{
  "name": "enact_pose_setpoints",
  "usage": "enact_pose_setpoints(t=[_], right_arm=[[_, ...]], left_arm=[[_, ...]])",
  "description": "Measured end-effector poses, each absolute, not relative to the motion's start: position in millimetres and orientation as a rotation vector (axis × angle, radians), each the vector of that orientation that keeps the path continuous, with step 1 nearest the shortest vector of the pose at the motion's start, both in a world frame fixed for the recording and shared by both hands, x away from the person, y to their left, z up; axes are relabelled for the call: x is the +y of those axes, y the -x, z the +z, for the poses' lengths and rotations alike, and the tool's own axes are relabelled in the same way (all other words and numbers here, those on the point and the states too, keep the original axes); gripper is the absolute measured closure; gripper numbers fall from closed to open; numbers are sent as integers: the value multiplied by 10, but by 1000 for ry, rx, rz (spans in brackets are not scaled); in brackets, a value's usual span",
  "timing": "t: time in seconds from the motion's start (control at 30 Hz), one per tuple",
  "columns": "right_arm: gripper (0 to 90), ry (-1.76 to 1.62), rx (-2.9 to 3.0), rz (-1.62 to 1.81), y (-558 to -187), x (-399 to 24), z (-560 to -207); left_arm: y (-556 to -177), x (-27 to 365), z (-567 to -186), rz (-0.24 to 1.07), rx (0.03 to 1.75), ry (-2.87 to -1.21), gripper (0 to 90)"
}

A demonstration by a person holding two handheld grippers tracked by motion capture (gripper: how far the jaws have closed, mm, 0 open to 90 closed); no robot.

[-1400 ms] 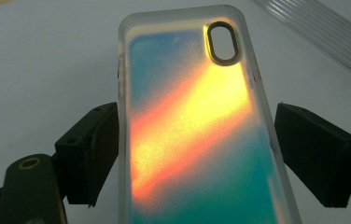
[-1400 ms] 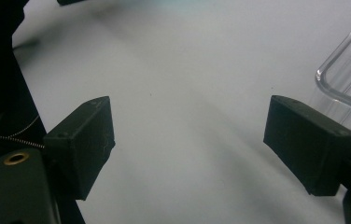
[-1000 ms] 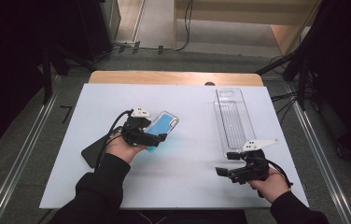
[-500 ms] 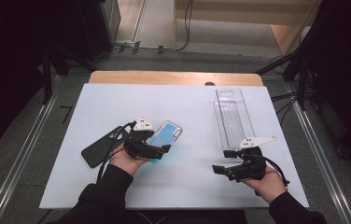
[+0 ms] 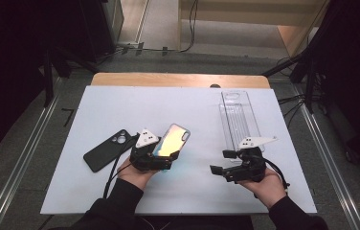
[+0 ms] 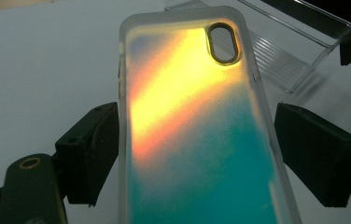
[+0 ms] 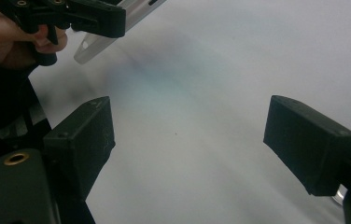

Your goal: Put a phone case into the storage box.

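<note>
Left tongs (image 6: 197,154) wide, straddling the iridescent phone case (image 6: 197,121), pads not touching (gaps both sides). Closing off-centre could skid it. Right tongs (image 7: 190,140) wide, holding nothing.

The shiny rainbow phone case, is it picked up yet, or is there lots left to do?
Not yet. Done: the left gripper has its open jaws either side of the iridescent phone case, with a gap visible on the right. In hand: nothing; the case lies on the white table. Left: closing and lifting. The right gripper waits open, by the clear tray.
</note>
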State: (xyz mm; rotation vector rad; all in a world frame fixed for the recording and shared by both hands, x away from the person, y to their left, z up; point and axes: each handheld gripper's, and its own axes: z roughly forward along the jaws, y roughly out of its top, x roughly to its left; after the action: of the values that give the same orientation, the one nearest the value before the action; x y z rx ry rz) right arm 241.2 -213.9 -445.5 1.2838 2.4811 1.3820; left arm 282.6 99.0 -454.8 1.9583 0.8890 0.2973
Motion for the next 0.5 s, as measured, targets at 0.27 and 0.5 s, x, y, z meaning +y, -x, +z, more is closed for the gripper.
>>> enact_pose_setpoints(t=[0.27, 0.5], right_arm=[[147, -1302, 2449, 1416, -2495, -2044, -4388], [147, -1317, 2411, 1441, -2558, -1955, -4332]], left_arm=[[-2734, 928, -4602, 346, 849, -1937, 166], [-2698, 897, -4628, 395, 811, -1909, 166]])
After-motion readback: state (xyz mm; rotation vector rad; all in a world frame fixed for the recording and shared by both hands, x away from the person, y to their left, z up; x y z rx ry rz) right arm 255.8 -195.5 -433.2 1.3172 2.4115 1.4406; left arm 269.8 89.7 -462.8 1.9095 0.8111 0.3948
